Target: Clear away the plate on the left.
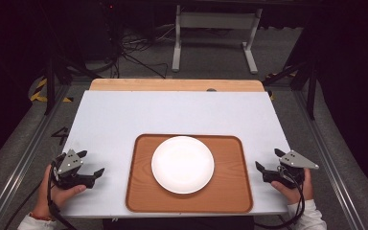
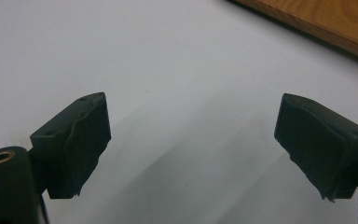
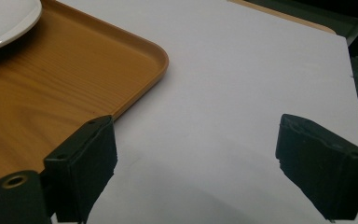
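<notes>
A round white plate [image 1: 182, 164] lies in the middle of a wooden tray [image 1: 230, 184] at the near side of the white table [image 1: 172, 112]. My left gripper [image 1: 92, 163] rests on the table left of the tray, held by a hand, jaws wide open and empty. My right gripper [image 1: 268, 159] sits right of the tray near the table's edge, also open and empty. In the left gripper view the open gripper [image 2: 193, 105] faces bare table with the tray [image 2: 326, 18] edge at top right. In the right gripper view the gripper [image 3: 196, 123] frames table, with the tray [image 3: 51, 74] and plate [image 3: 4, 18] at left.
A strip of bare wood [image 1: 177, 85] runs along the table's far edge. Beyond it stand a white metal frame [image 1: 215, 28] and cables on the floor. Metal rails [image 1: 24, 158] flank both table sides. Open white surface lies behind the tray.
</notes>
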`<state>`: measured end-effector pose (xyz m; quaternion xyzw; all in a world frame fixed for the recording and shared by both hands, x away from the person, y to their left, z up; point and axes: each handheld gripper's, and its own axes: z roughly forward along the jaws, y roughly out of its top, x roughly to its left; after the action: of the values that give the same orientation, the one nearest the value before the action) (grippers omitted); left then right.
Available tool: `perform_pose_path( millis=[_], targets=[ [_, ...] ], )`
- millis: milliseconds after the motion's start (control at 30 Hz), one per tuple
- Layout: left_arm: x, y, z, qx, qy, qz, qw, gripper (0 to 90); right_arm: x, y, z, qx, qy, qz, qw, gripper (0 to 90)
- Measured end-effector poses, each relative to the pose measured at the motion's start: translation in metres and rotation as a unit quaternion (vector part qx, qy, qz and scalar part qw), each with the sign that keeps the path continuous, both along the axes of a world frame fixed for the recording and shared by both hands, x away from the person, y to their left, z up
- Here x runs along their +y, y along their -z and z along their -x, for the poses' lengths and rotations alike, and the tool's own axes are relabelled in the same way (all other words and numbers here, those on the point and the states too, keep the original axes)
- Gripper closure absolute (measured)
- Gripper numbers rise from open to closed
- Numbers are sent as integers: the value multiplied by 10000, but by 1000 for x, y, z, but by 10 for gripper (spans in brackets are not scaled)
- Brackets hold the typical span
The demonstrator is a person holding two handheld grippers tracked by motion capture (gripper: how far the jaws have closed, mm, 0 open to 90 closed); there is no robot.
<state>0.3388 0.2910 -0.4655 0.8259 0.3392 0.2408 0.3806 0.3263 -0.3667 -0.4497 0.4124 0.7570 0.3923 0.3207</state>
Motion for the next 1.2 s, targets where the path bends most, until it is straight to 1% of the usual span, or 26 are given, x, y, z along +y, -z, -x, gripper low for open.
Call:
perform_pose_path(
  millis=[267,400,600,733,1033,1133,1200],
  targets=[
    [3,0,0,-9,-8,85,10000,116,1,0,0,13,-8,16,10000,131],
    [2,0,0,-27,-16,35,10000,116,1,0,0,15,-10,15,10000,130],
    [2,0,0,-30,-22,37,10000,116,1,0,0,16,-12,17,10000,130],
    [0,0,0,-28,-1,-42,10000,117,1,1,-1,13,-21,15,10000,130],
    [-1,0,0,-26,-43,-100,9999,116,0,1,-1,12,-37,-7,10000,130],
    [-2,0,-1,-15,-65,-175,9998,112,0,2,-3,39,-55,-13,10000,130],
    [-4,0,0,-18,-52,-155,9999,112,0,2,-3,32,-63,-3,10000,130]
  ],
)
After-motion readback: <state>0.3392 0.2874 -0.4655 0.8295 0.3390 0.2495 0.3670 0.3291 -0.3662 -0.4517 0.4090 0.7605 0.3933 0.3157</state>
